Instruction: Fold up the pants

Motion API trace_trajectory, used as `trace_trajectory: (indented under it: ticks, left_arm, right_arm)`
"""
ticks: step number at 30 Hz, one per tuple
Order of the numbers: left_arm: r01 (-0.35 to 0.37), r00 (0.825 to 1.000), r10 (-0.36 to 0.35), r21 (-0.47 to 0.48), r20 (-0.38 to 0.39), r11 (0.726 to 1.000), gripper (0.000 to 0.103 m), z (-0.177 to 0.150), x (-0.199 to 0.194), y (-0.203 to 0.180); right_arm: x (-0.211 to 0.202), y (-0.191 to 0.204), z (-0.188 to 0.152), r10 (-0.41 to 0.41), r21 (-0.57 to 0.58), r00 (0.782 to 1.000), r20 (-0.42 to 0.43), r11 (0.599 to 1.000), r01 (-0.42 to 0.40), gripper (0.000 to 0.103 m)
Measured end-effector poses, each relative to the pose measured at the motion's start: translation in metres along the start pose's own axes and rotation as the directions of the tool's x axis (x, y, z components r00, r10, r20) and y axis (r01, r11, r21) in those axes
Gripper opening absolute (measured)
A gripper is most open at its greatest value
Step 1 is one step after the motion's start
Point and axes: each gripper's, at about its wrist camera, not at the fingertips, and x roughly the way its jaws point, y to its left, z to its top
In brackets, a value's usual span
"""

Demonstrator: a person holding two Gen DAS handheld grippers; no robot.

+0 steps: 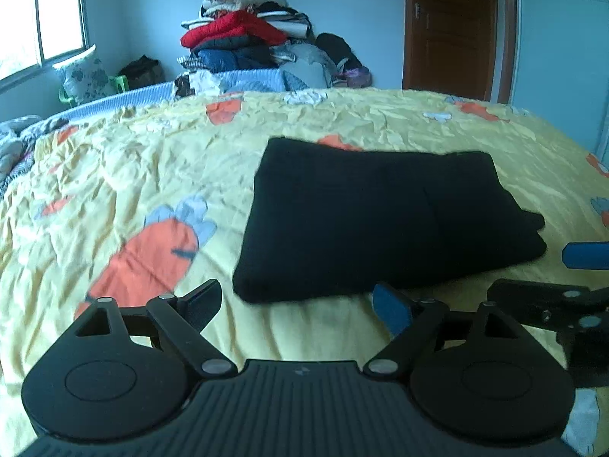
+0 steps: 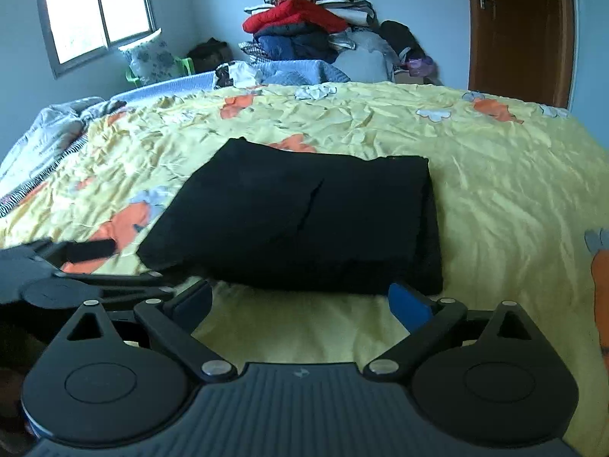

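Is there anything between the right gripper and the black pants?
No, only bare yellow bedspread. In the right wrist view, the right gripper has its jaws open just short of the folded black pants, with nothing lying between.

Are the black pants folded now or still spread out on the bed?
Folded. The black pants lie as a compact, layered rectangle on the yellow bedspread, with stacked edges visible along the right side and no legs extending.

Folded pants (image 1: 373,224) on bed (image 1: 152,175), clothes pile (image 1: 243,26) behind
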Motion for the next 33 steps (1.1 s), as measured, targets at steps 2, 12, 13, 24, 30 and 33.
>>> trace_trajectory:
  ticks: [2, 12, 13, 24, 30, 33]
  left_arm:
    - [-0.007, 1.000, 0.007, -0.001, -0.012, 1.000, 0.089, -0.008, -0.002, -0.001]
    - [-0.021, 0.999, 0.018, -0.054, -0.050, 0.998, 0.089, -0.027, -0.003, 0.008]
    - [-0.024, 0.999, 0.021, -0.056, -0.050, 0.998, 0.089, -0.028, -0.003, 0.008]
    - [-0.038, 0.998, 0.034, -0.060, -0.058, 0.998, 0.092, -0.035, -0.002, 0.010]
    - [-0.035, 0.998, 0.033, -0.052, -0.046, 0.998, 0.094, -0.038, -0.001, 0.009]
    - [-0.029, 0.999, 0.027, -0.044, -0.029, 0.999, 0.097, -0.041, -0.001, 0.007]
  right_arm:
    - [-0.007, 0.005, -0.006, -0.001, 0.005, 1.000, 0.004, 1.000, 0.001, 0.100]
    - [-0.006, 0.015, -0.031, -0.064, 0.034, 0.998, 0.001, 0.997, 0.064, 0.100]
    - [-0.005, 0.016, -0.034, -0.067, 0.033, 0.998, -0.003, 0.997, 0.068, 0.100]
    - [0.001, 0.015, -0.049, -0.054, 0.060, 0.998, -0.013, 0.997, 0.055, 0.100]
    - [0.002, 0.014, -0.050, -0.071, 0.061, 0.997, -0.001, 0.996, 0.071, 0.100]
    - [0.002, 0.015, -0.051, -0.069, 0.058, 0.998, 0.005, 0.996, 0.069, 0.100]
